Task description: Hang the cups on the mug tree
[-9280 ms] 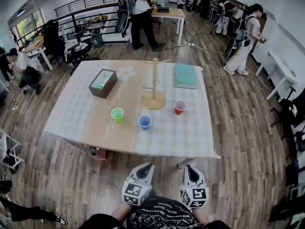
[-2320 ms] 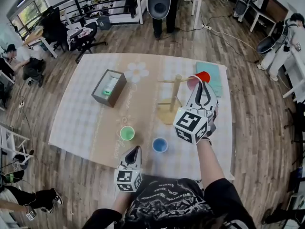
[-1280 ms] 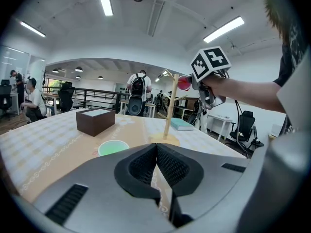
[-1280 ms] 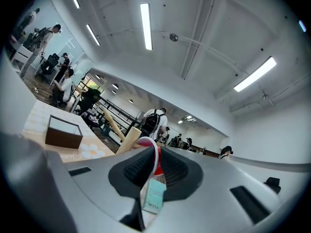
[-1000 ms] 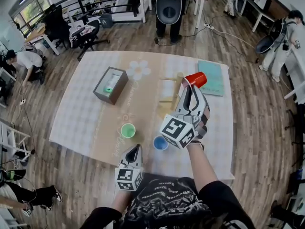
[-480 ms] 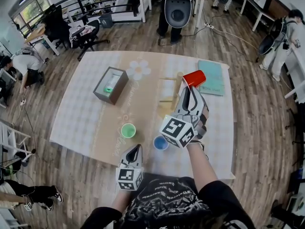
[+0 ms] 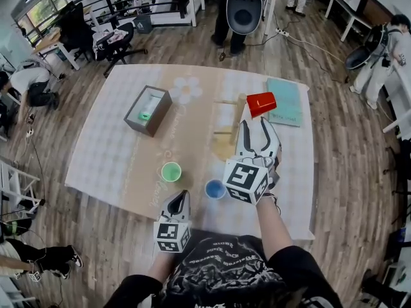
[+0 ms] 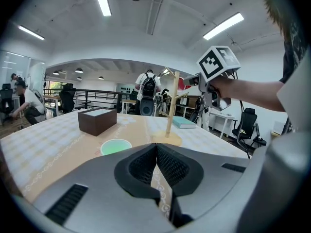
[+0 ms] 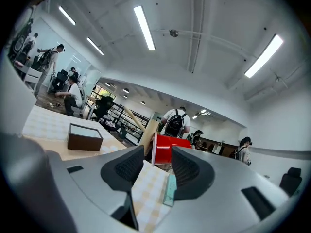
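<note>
My right tool (image 7: 255, 124) had just been opening its jaws and now held them wide. The red plastic cup (image 7: 261, 103) lay on its side just past their tips, in line with the gap, and neither pad pressed it. It sat up against the top of the wooden mug tree (image 7: 223, 147). I could not make out the peg under it, and my right tool covered part of the tree's round base. My left tool (image 7: 179, 199) was closed on nothing, low at the near edge of the desk (image 7: 109, 147). I counted three cups: the red one, plus one green plastic cup (image 7: 171, 171) and one blue plastic cup (image 7: 214, 188), both upright on the desk.
</note>
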